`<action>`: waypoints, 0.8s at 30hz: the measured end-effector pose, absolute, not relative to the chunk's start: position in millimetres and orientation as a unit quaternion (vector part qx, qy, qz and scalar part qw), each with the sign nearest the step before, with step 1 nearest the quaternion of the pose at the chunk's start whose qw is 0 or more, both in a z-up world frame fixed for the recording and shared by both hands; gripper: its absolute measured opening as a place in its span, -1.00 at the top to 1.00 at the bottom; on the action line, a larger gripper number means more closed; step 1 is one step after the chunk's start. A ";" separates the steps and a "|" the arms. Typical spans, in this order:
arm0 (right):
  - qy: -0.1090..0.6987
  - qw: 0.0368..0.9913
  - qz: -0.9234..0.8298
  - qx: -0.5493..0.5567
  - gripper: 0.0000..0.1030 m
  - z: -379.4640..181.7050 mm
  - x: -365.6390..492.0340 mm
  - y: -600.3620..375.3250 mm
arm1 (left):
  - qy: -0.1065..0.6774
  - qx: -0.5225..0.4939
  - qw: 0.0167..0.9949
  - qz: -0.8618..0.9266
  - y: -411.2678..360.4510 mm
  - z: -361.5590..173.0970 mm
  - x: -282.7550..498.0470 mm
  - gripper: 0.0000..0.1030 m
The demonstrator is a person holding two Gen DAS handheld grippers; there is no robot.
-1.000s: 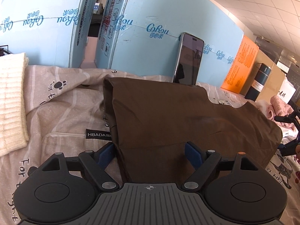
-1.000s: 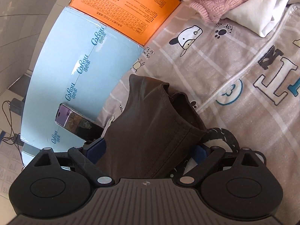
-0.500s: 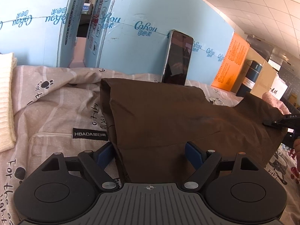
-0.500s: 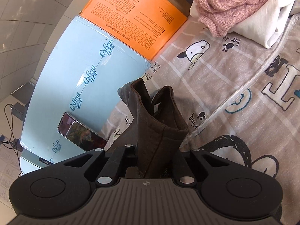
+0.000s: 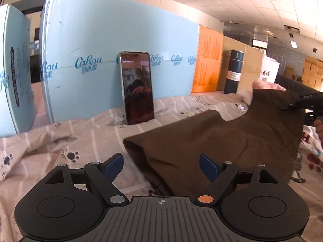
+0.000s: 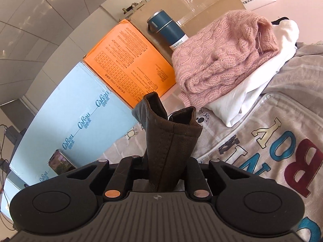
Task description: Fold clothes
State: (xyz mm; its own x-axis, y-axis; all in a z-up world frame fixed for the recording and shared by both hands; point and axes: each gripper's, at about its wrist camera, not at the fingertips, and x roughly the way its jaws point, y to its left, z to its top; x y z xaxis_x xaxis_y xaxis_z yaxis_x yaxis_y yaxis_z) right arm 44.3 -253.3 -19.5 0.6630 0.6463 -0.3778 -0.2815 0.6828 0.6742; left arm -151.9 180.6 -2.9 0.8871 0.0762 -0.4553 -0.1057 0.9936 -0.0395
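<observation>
The brown garment [image 5: 212,139] lies folded on the printed bedsheet [image 5: 60,141], dark and smooth, with a thick folded edge on its left side. Its far right corner is lifted off the sheet, pinched by the right gripper [image 6: 161,173], whose jaws have just been opening a little yet still clamp a bunched, seamed fold of the cloth. The left gripper [image 5: 161,164] hangs with its blue pads [image 5: 113,166] spread wide, the garment's near edge between them but untouched.

The left wrist view shows a phone [image 5: 137,88] leaning upright against a pale blue box [image 5: 101,40], to the far left of the garment. Only the right wrist view shows the pink knit sweater [image 6: 222,60] stacked on white cloth [image 6: 252,92], and a grey zip-up top with big letters [image 6: 272,151], right of the raised corner.
</observation>
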 end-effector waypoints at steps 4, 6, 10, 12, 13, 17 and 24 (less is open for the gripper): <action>0.314 0.862 0.268 0.293 0.27 -24.5 49.5 -243.8 | 0.236 0.005 0.967 0.097 198.2 -8.6 -123.5 -0.64; 0.304 0.868 0.269 0.287 0.60 -22.3 49.0 -240.5 | 0.242 0.004 0.965 0.096 203.2 -14.8 -114.1 -0.64; 0.260 0.882 0.302 0.252 0.68 0.4 34.8 -226.5 | 0.260 -0.015 0.961 0.090 211.5 -23.1 -105.1 -0.64; 0.232 0.887 0.333 0.221 0.68 16.8 21.6 -213.2 | 0.257 -0.024 0.962 0.086 212.5 -23.1 -105.7 -0.63; 0.217 0.888 0.350 0.205 0.68 24.5 14.2 -205.5 | 0.258 -0.032 0.962 0.081 213.5 -23.8 -105.5 -0.63; 0.190 0.868 0.434 0.150 0.72 42.8 -12.9 -168.3 | 0.259 -0.046 0.962 0.070 214.0 -24.2 -104.7 -0.43; 0.224 0.803 0.551 0.038 0.77 31.1 -51.3 -100.9 | 0.259 -0.070 0.962 0.051 215.0 -25.0 -103.3 0.13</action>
